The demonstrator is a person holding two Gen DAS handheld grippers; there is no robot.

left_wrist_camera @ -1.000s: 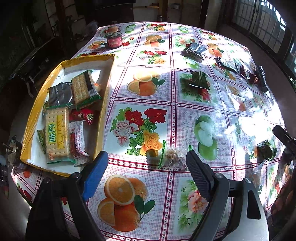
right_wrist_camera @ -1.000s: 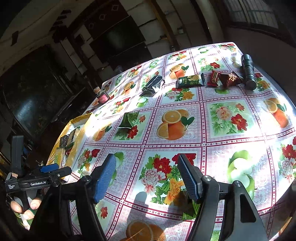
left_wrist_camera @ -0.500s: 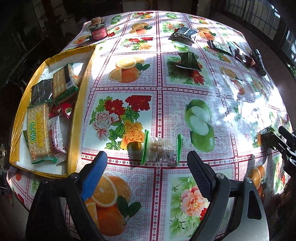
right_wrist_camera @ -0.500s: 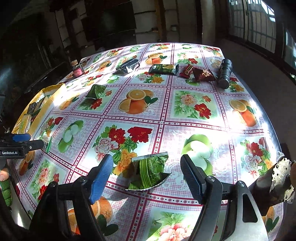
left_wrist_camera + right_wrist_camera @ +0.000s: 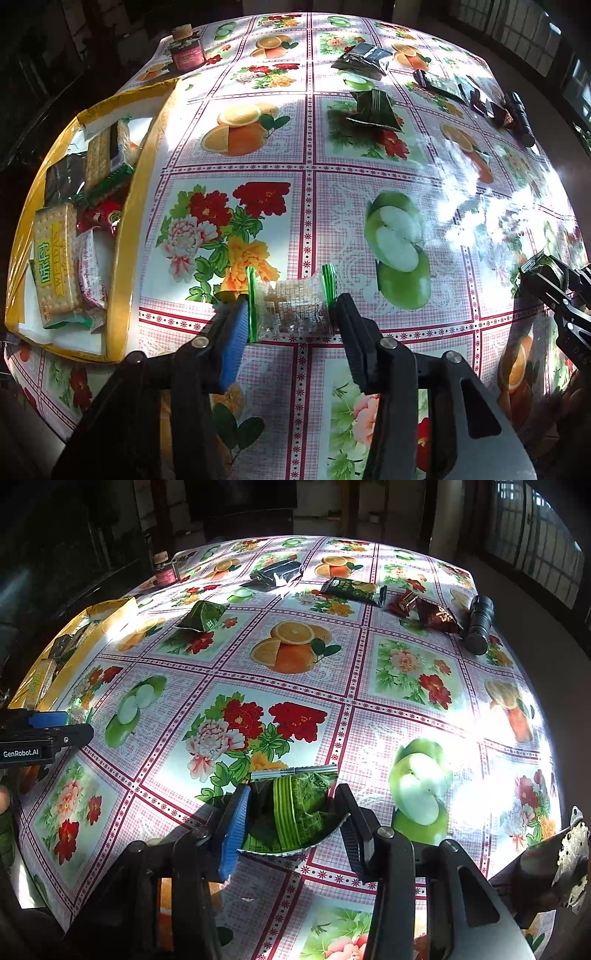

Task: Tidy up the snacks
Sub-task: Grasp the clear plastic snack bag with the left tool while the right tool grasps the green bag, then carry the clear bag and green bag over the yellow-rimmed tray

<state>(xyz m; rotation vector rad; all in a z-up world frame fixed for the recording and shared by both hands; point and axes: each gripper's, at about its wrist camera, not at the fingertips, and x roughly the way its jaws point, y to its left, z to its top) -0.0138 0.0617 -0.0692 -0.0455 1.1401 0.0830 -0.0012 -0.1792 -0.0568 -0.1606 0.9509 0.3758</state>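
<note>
My left gripper (image 5: 291, 314) is closing on a clear, green-edged snack packet (image 5: 291, 306) near the table's front edge; my right gripper (image 5: 291, 812) is closing on a crumpled green packet (image 5: 295, 808). The glossy fruit-and-flower tablecloth (image 5: 295, 686) glares with sunlight; a yellow-rimmed box (image 5: 129, 236) sits left.

wide bare table (image 5: 306, 155) lies open between the grippers and the yellow box (image 5: 122, 258); only its near wall stands up in the way.
</note>
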